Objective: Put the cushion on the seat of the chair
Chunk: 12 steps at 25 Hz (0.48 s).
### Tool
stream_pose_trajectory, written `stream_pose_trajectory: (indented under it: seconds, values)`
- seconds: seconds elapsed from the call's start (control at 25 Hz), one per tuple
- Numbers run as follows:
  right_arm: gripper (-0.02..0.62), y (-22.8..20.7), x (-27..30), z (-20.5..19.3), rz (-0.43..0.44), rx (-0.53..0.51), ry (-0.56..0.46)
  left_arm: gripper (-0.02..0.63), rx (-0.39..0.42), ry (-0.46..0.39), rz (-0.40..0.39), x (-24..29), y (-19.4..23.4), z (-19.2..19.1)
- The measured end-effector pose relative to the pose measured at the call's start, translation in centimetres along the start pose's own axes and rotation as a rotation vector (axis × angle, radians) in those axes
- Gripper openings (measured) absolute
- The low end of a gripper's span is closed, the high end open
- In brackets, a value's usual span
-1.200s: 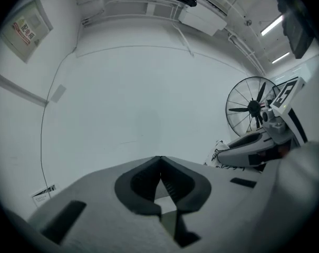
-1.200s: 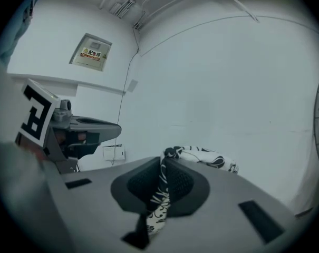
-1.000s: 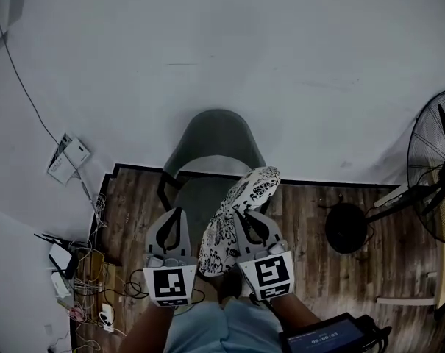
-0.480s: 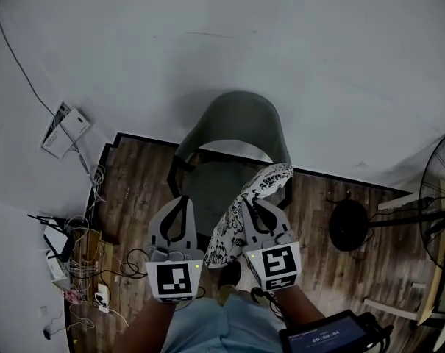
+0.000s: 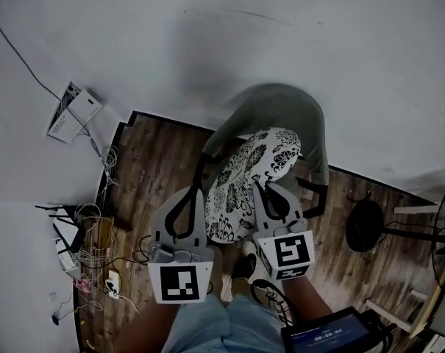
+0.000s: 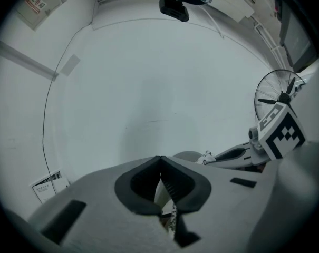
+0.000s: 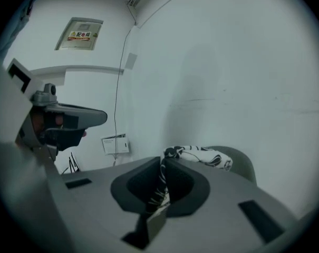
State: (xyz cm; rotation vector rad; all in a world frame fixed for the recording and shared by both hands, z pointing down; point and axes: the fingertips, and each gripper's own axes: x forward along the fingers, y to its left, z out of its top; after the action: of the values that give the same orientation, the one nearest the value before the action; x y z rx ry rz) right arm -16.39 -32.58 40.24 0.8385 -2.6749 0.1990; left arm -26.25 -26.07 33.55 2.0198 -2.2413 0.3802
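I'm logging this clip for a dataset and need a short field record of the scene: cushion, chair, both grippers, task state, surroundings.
cushion: black-and-white floral fabric cushion, tilted, held over the chair's seat
chair: grey shell chair, backed against the white wall
left gripper: shut on the cushion's left edge
right gripper: shut on the cushion's right edge
task state: cushion not yet let go; whether it touches the seat cannot be told
surroundings: brown wooden floor, tangle of cables at the left
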Motion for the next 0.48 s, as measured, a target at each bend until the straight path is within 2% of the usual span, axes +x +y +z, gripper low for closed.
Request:
stream_pose_trajectory:
  seconds: [0.12, 0.32, 0.48]
  values:
    - [0.02, -0.2, 2.9, -4.8, 0.004, 0.042, 0.078, 0.009, -0.007, 0.045, -0.018, 1.9, 0.7, -1.9]
    - [0.02, -0.5, 5.1, -15.1, 0.002, 0.138, 0.253, 0.009, -0.008, 0.099, -0.045, 3.7, 0.5, -4.9]
    - [0.02, -0.7, 5.2, -18.4, -0.037, 0.167, 0.327, 0.009, -0.014, 0.101, -0.065, 4.1, 0.9, -5.8]
